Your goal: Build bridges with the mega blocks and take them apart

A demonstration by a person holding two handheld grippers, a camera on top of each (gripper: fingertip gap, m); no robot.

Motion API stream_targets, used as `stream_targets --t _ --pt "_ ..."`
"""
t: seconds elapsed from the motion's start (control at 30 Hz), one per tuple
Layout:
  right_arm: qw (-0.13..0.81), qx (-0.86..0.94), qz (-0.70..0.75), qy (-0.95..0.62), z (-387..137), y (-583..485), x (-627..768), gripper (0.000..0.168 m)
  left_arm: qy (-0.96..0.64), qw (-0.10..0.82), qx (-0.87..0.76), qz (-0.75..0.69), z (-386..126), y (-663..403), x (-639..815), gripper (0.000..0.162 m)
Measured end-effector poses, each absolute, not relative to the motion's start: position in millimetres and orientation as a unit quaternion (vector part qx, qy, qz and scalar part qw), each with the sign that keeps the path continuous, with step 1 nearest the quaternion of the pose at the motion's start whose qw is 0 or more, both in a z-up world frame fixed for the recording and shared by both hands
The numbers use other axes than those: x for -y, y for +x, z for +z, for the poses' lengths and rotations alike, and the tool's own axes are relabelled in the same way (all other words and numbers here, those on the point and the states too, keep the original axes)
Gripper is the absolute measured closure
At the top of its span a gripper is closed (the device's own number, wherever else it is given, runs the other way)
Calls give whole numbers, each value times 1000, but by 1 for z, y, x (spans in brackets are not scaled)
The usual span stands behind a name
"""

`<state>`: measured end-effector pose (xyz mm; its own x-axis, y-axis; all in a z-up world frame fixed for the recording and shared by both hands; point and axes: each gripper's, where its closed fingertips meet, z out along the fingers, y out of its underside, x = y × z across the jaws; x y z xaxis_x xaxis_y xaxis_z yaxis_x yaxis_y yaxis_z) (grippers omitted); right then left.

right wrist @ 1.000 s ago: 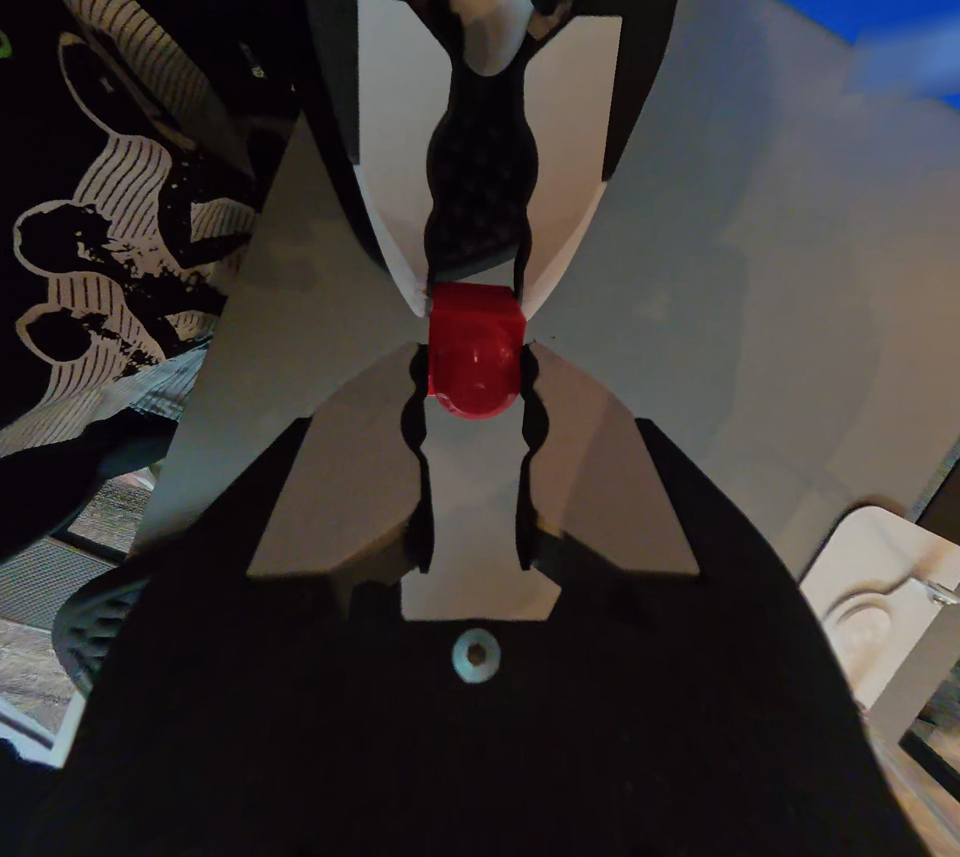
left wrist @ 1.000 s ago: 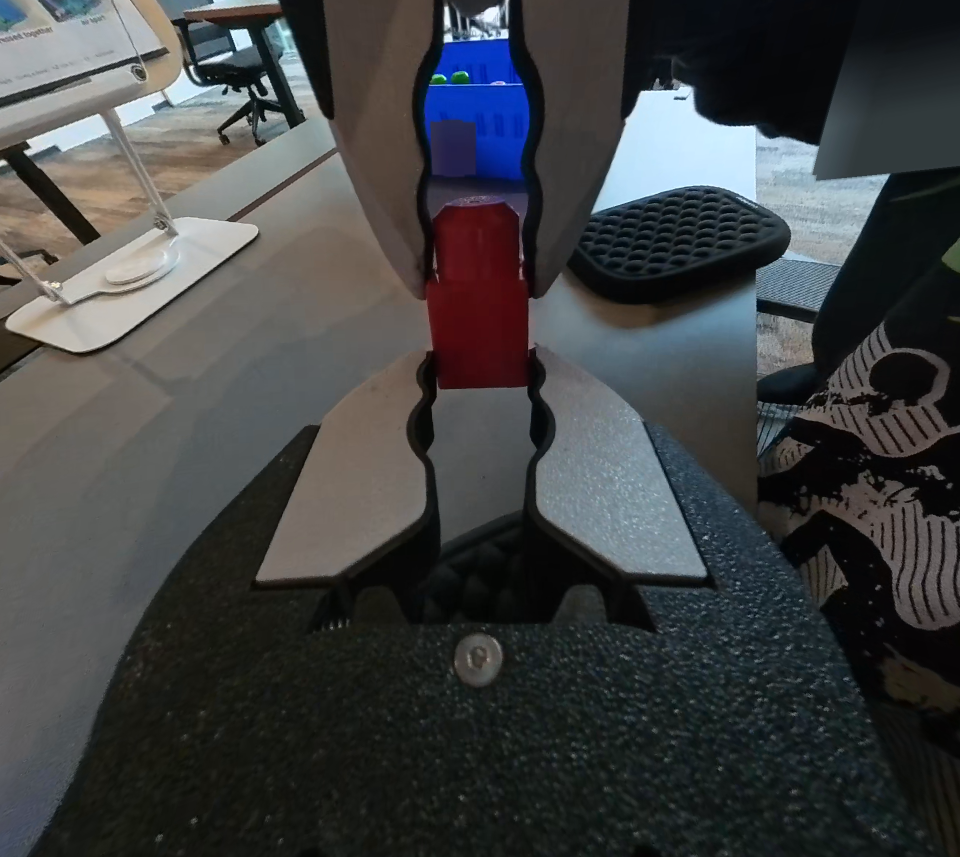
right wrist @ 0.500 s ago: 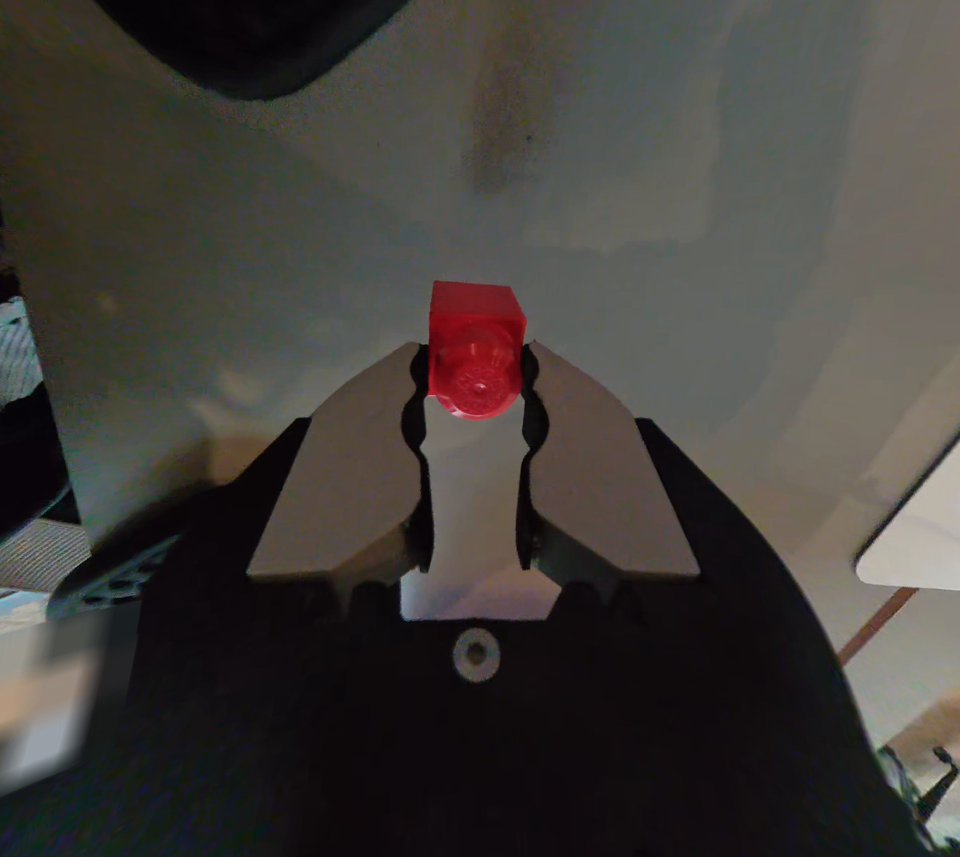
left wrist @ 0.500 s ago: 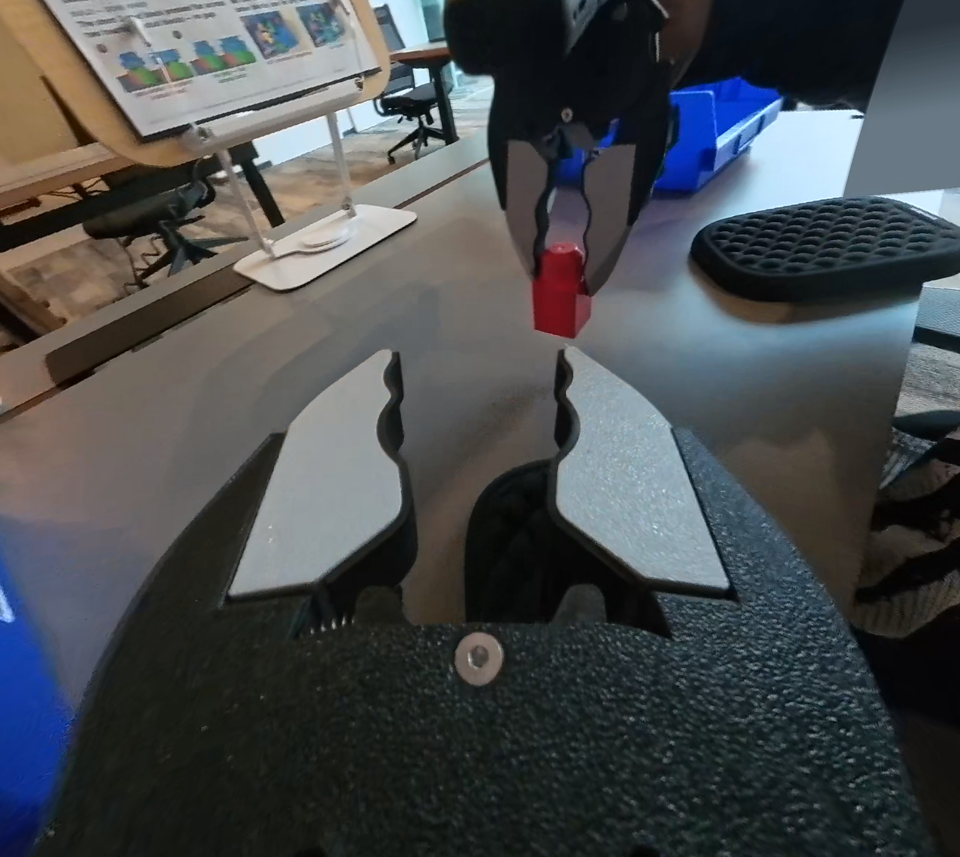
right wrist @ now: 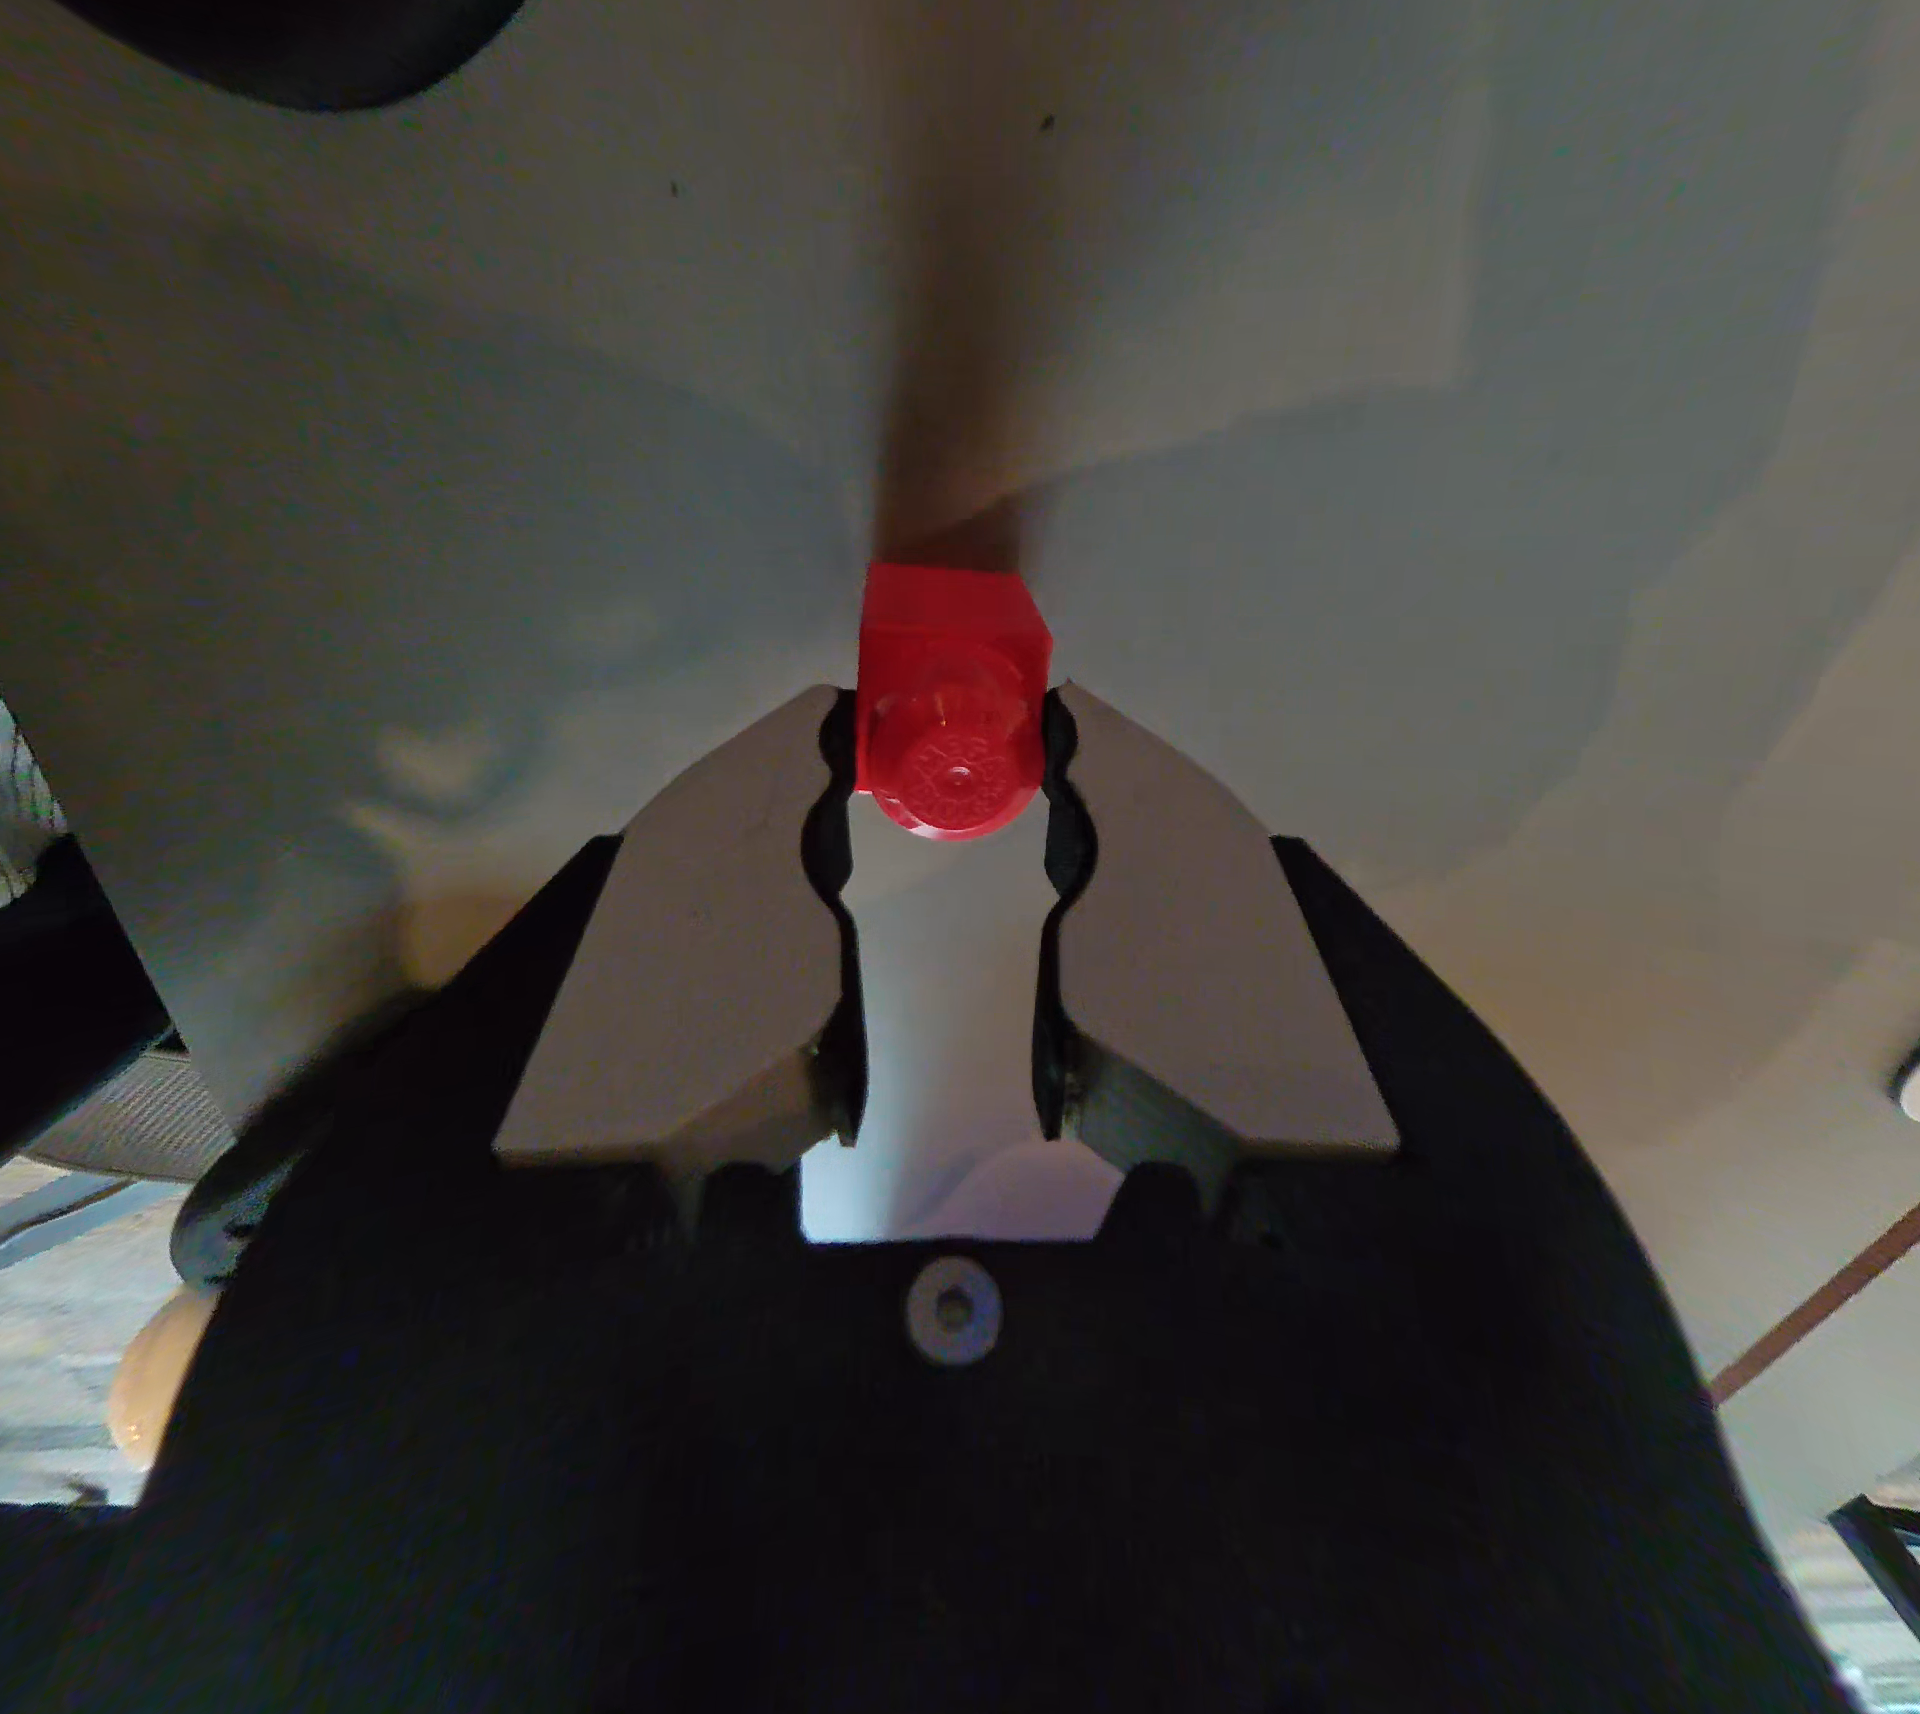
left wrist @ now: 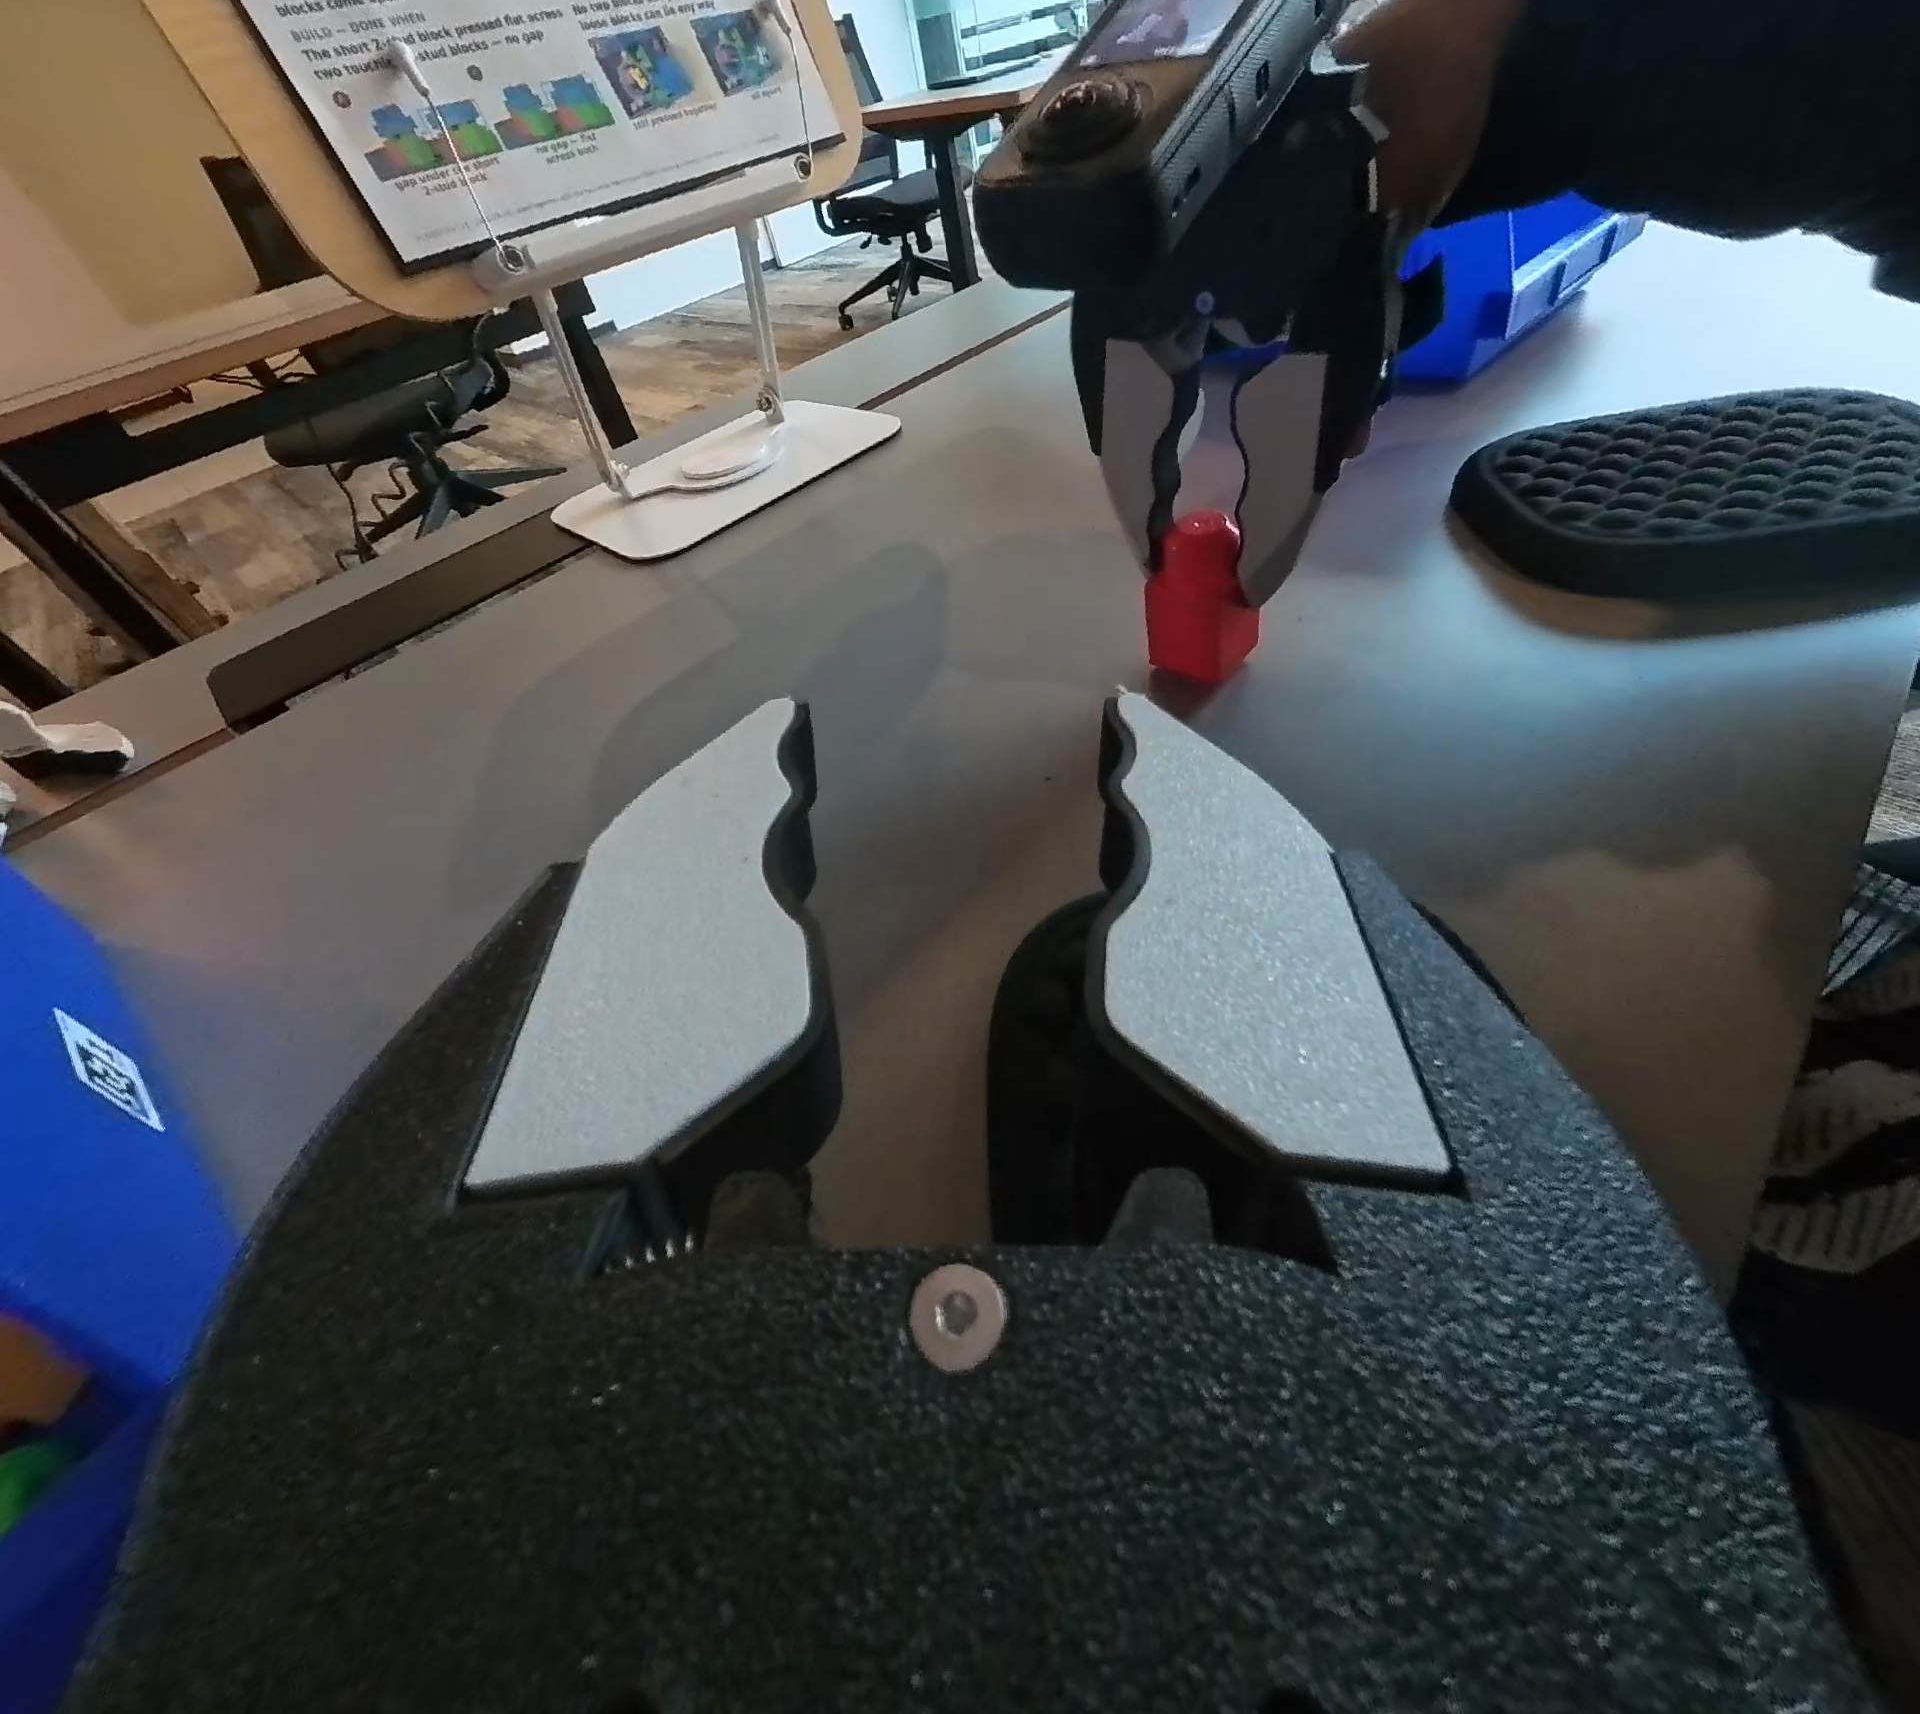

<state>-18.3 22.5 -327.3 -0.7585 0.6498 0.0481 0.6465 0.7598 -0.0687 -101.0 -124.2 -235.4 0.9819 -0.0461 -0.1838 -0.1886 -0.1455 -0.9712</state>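
Red plastic, the single-stud block (left wrist: 1200, 615) looked light, rigid and slick, best pinched on its flat sides. It sat at the grey table (left wrist: 520, 791), clamped by the right gripper (right wrist: 948, 719). Near the block, the left gripper (left wrist: 956, 729) gaped, empty.

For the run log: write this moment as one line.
right tongs: shut on red block | block: at grey table, contact unclear | left tongs: open, empty
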Motion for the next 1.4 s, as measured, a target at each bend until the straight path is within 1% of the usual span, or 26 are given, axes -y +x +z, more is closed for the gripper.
stream_targets --t 0.3,0.47,0.5,0.6,0.7,0.8,0.87,1.0,1.13,1.2,1.3,1.33,1.4 --pt "38 932 28 -358 -330 -20 -24 135 -758 645 -80 55 -240 -101 125 109" --pt "40 930 37 -362 -327 -20 -21 131 -762 641 -80 56 -243 -102 125 109" --pt "42 930 37 -362 -326 -21 -21 130 -762 640 -81 58 -243 -102 125 109" --pt "57 928 44 -365 -318 -21 -22 119 -759 643 -82 62 -241 -101 126 109" --pt "101 915 97 -379 -297 -24 -20 112 -753 651 -72 67 -237 -106 131 109" --pt "162 883 198 -393 -269 -23 -17 107 -751 653 -49 86 -231 -120 140 109" --pt "208 855 258 -400 -255 -19 -22 108 -753 649 -27 107 -227 -135 149 109" --pt "285 802 310 -423 -246 -5 -51 114 -763 627 29 151 -216 -178 171 111" --pt "304 766 359 -439 -251 4 -69 116 -793 564 16 231 -200 -231 193 114" --pt "305 753 372 -449 -254 6 -77 116 -828 493 -18 268 -198 -262 201 110" --pt "307 736 394 -457 -256 8 -83 116 -862 374 -105 326 -197 -313 206 110" --pt "303 733 400 -459 -257 10 -84 116 -870 334 -136 336 -200 -328 206 111" --pt "298 730 407 -462 -260 12 -86 117 -894 233 -196 329 -215 -356 208 106"
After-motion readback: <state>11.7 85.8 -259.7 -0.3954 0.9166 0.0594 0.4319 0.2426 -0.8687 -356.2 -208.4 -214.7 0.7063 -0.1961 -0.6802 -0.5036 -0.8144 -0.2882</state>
